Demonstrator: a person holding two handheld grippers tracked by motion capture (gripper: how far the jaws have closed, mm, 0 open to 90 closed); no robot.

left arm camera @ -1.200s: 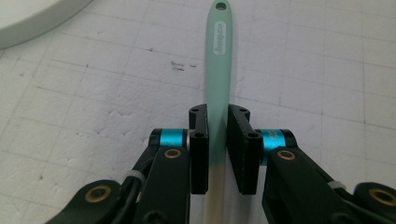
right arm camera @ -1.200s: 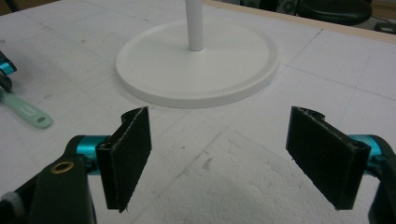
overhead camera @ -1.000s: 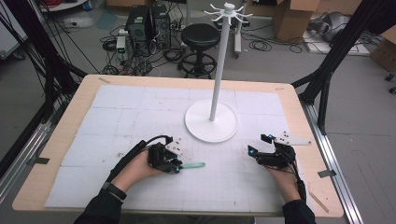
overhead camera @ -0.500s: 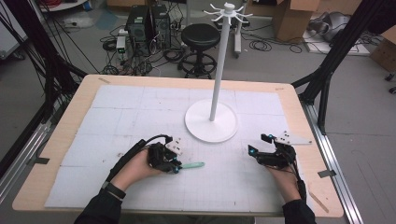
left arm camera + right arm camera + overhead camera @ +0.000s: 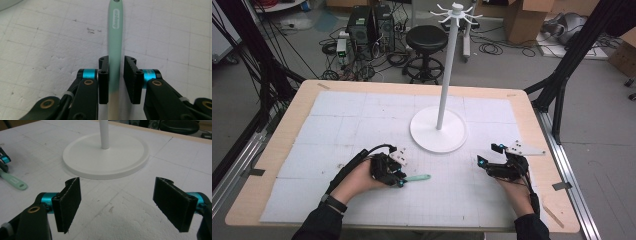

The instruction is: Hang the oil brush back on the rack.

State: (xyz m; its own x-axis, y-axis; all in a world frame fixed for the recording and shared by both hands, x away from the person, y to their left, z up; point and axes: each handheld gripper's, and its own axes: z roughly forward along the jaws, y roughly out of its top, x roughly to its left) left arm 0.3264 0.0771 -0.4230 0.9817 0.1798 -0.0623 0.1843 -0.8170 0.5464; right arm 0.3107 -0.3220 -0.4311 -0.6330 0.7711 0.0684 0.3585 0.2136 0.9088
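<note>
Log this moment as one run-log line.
left claw: closed around mint handle, just opening slightly | right claw: open, empty | white stand: upright

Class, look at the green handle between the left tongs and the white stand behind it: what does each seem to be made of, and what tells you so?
Green handle: probably matte plastic or silicone, given its smooth, even mint colour, moulded lettering and hanging hole. White stand: likely painted metal or plastic, with a smooth, faintly glossy round base and thin pole; the look leaves it open.

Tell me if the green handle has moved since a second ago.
No. In the high view the green handle lies at the same spot below the stand base, between the left hand-held gripper jaws.
</note>
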